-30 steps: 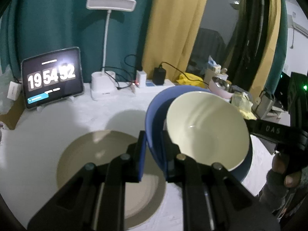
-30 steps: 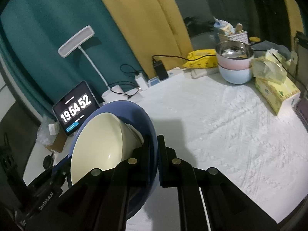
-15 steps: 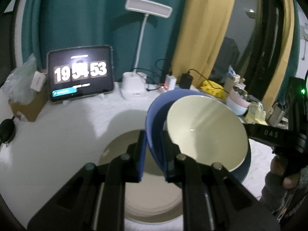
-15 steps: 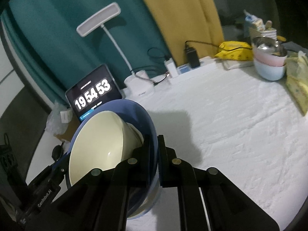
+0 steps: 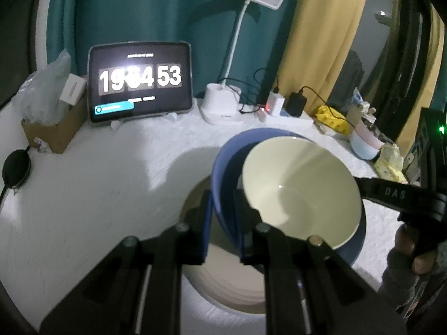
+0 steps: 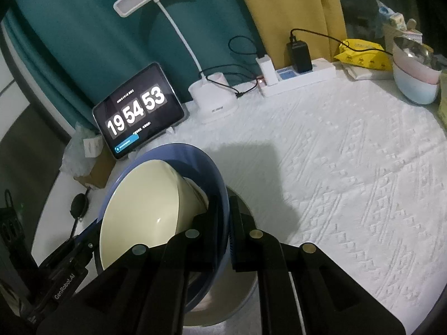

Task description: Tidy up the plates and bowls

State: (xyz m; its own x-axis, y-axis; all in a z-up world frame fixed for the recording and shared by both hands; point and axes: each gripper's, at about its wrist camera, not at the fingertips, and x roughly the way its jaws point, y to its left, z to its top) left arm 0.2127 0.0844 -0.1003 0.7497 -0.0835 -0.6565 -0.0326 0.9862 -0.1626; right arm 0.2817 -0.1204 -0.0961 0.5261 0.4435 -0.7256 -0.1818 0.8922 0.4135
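I am holding one blue shallow bowl [image 5: 223,162] between my two grippers, and one cream-coloured round bowl [image 5: 300,192] is sitting inside it, tilted with the pair. My left gripper [image 5: 222,223] is clamped on the blue bowl's rim on one side, its two fingers pressed together with only the rim between them. My right gripper [image 6: 223,231] is clamped on the rim at the opposite side in the same way; in the left wrist view it is reaching in from the right edge, with my hand [image 5: 413,254] wrapped around its handle. Neither gripper is touching the cream bowl.

Both bowls are hanging in the air above one beige round plate [image 5: 229,276], which is lying flat on the white textured cloth of the counter [image 6: 349,167]. The plate is partly hidden under the blue bowl and my gripper fingers, so I cannot tell whether the blue bowl's underside is touching it.

Farther off, at the counter's far right, one stack of three bowls [image 6: 416,69] is standing: a metal one on top, a pink one under it and a pale blue one at the bottom. Along the back edge I am counting one tablet [image 5: 139,81] showing a clock, one white desk lamp [image 5: 223,103] and one white power strip [image 6: 301,79] with chargers plugged in.
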